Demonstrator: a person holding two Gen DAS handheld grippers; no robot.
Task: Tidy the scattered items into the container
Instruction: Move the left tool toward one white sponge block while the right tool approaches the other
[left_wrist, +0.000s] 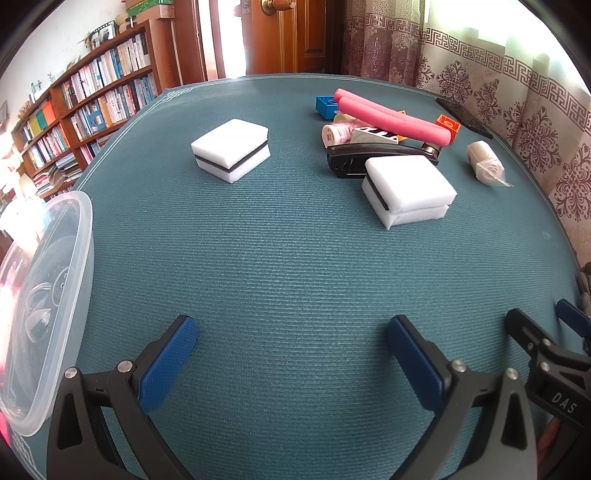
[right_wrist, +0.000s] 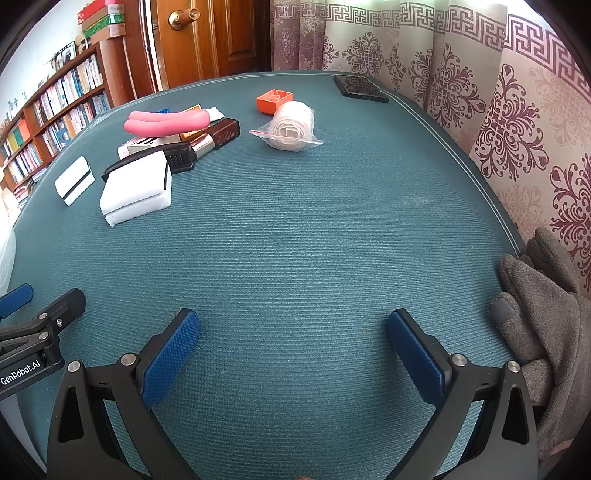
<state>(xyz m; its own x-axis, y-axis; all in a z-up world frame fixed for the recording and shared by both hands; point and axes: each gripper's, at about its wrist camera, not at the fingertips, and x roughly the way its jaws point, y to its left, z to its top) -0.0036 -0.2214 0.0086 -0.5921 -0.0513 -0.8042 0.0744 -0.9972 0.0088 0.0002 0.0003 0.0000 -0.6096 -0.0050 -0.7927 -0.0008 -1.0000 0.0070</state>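
A clear plastic container (left_wrist: 55, 295) sits at the left edge of the teal table. Two white sponges with a dark middle layer lie ahead: one (left_wrist: 231, 149) alone at centre-left, one (left_wrist: 408, 190) to the right. Behind the right sponge is a pile: a pink foam tube (left_wrist: 391, 120), a black stapler-like tool (left_wrist: 369, 157), a blue brick (left_wrist: 325, 106), an orange brick (left_wrist: 447, 125) and a small pink-printed roll (left_wrist: 334, 133). A bagged white roll (right_wrist: 293, 127) lies apart. My left gripper (left_wrist: 291, 354) and right gripper (right_wrist: 293, 350) hover open and empty over bare cloth.
A black phone (right_wrist: 360, 88) lies at the table's far right edge by the patterned curtain (right_wrist: 498, 129). A grey glove (right_wrist: 543, 317) rests at the near right edge. Bookshelves (left_wrist: 85, 110) and a wooden door (left_wrist: 284, 33) stand behind the table.
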